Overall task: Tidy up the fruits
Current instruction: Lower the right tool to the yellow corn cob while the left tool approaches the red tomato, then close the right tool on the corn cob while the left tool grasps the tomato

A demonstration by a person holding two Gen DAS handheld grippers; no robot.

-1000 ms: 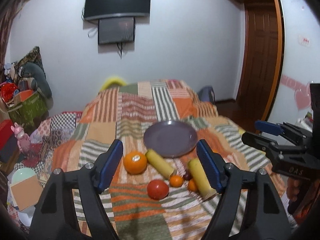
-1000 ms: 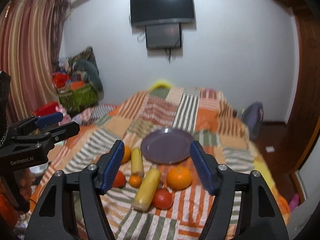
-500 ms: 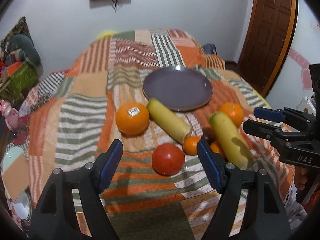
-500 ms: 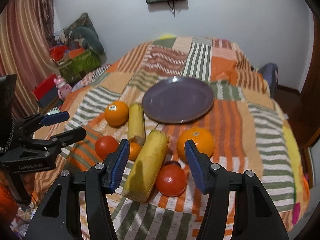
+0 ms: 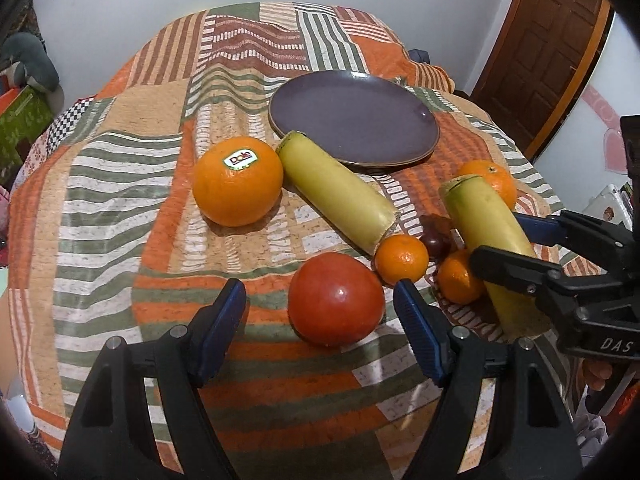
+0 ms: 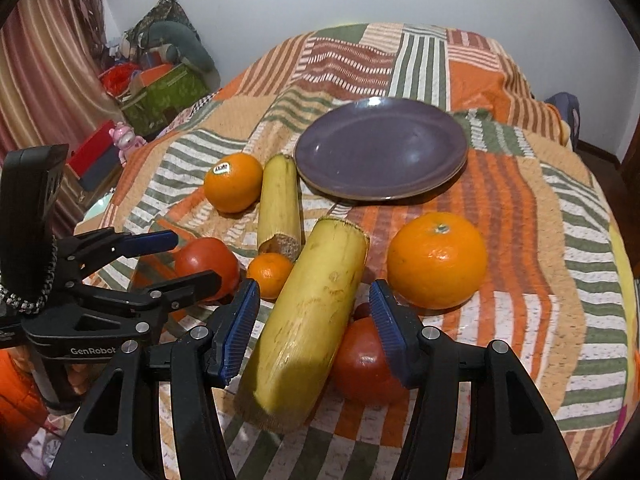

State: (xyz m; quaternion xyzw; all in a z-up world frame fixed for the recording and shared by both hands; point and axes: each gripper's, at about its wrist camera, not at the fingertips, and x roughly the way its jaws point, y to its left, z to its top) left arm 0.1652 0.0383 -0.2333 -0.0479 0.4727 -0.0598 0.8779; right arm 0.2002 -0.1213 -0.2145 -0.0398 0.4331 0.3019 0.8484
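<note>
- Landmark: the purple plate (image 5: 354, 120) (image 6: 380, 148) lies on the striped patchwork bedspread (image 5: 120, 184) (image 6: 560, 240); it carries no fruit, and every fruit sits on the near side of it
- Left gripper (image 5: 320, 322) (image 6: 172, 258): released, its blue pads spread wide; it hovers near of the plate, with a red tomato (image 5: 336, 298) (image 6: 208, 264) between the pads but touched by neither
- Stickered orange (image 5: 238, 180) (image 6: 233, 182): near-left of the plate, a white label on top; it rests just beside the next item
- Shorter yellow-green stalk piece (image 5: 336, 196) (image 6: 280, 204): it starts at the plate's near rim, whether touching it I cannot tell, and runs away from the plate; its ragged end meets a small mandarin (image 5: 401, 259) (image 6: 270, 275)
- A small dark round fruit (image 5: 436, 238) lies beside that mandarin, farther right; what kind is too small to tell
- Longer yellow-green stalk piece (image 5: 486, 224) (image 6: 308, 320): near-right of the plate, its cut end pointing toward the plate; a second small mandarin (image 5: 458, 278) rests against its left flank
- Right gripper (image 6: 314, 308) (image 5: 516, 240): released, its pads straddling the longer stalk piece without pressing on it; a second tomato (image 6: 364, 364) lies under its right pad
- Plain orange (image 6: 437, 260) (image 5: 490, 182): farthest right, near of the plate's right edge, apart from the plate
</note>
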